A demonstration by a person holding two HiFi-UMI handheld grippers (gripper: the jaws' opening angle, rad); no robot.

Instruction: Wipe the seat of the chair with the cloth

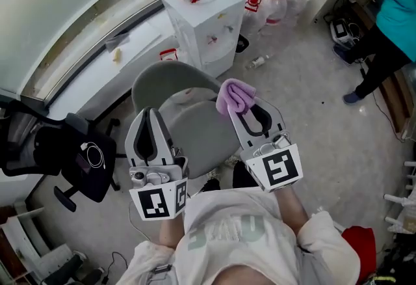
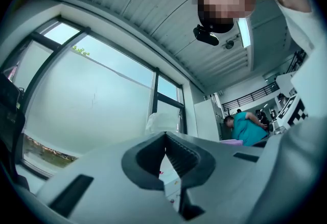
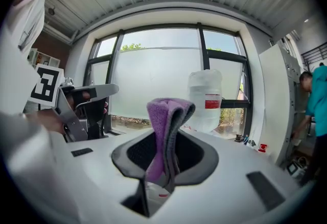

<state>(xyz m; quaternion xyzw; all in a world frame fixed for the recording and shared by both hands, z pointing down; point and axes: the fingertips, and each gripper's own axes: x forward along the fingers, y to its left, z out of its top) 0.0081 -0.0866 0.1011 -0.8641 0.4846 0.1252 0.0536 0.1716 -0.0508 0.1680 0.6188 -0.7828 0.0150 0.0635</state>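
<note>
In the head view, a grey chair (image 1: 170,82) is seen directly below the person, its seat (image 1: 198,134) bare and turned toward the camera, with a water dispenser (image 1: 203,27) standing just behind its backrest. The right claw (image 1: 242,103) is closed on a folded purple cloth (image 1: 235,95), which is pinched between the jaws so that a rounded fold sticks out past their tips. In the right gripper view the cloth (image 3: 166,120) is shown standing upright in the grip of the right claw (image 3: 164,138), with only the window and the bottle of the dispenser (image 3: 205,97) behind it, so this claw is judged to be tilted upward, away from the seat. In the head view the cloth lies over the seat's far right edge, but no contact between the two can be made out. The left claw (image 1: 151,114) is held over the left side of the seat; in the left gripper view its jaws (image 2: 166,138) are shown brought together at the tips with nothing between them. The task is judged to be at its start: the cloth has been taken up, but the seat is not yet being wiped. What is left is for the cloth to be lowered onto the seat and passed across its whole surface.
</note>
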